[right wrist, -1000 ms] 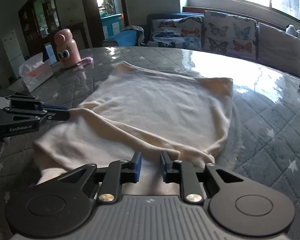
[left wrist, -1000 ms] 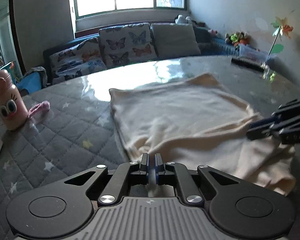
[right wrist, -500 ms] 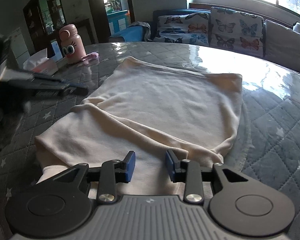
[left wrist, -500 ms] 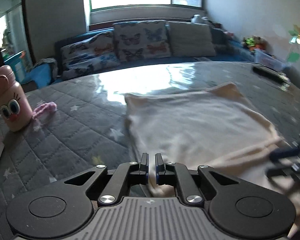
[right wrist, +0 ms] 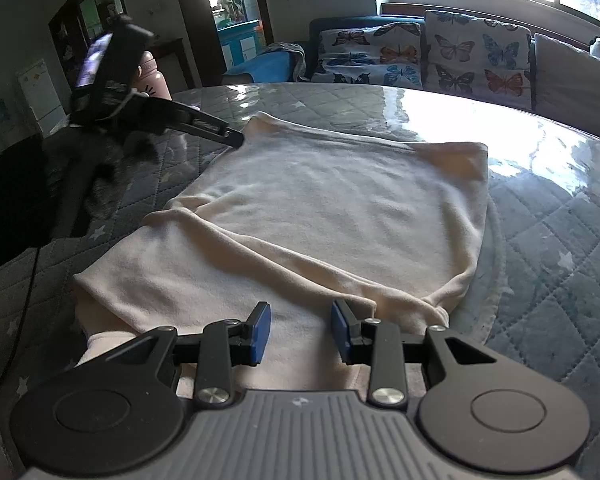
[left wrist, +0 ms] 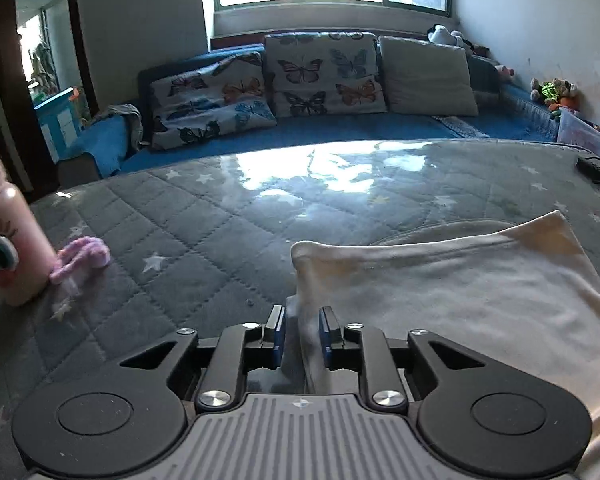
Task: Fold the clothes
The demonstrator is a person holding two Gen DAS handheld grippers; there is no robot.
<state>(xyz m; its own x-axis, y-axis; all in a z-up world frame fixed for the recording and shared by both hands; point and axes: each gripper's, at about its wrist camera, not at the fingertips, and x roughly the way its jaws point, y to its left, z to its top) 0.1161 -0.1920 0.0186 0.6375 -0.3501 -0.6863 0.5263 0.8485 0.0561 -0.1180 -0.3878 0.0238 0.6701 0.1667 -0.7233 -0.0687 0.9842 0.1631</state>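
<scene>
A cream garment (right wrist: pixel 340 200) lies flat on the grey quilted table cover (right wrist: pixel 560 240), its near part folded over in a ridge. My left gripper (left wrist: pixel 302 330) is at the garment's (left wrist: pixel 460 300) far-left corner. Its jaws stand a narrow gap apart with the cloth's edge between them, not pinched. In the right wrist view the left gripper (right wrist: pixel 236 140) touches that corner with its tips. My right gripper (right wrist: pixel 300 330) is open over the garment's near edge, with cloth lying below and between its blue pads (right wrist: pixel 260 330).
A pink bottle (left wrist: pixel 8 248) with cartoon eyes and a small pink object (left wrist: pixel 84 258) stand left of the garment. A black object (left wrist: pixel 596 168) lies at the table's right edge. Behind the table is a blue sofa with butterfly cushions (left wrist: pixel 320 76).
My left gripper travelled along the garment's left side to its far corner, and its jaws parted slightly. The right gripper's jaws widened while it stayed in place.
</scene>
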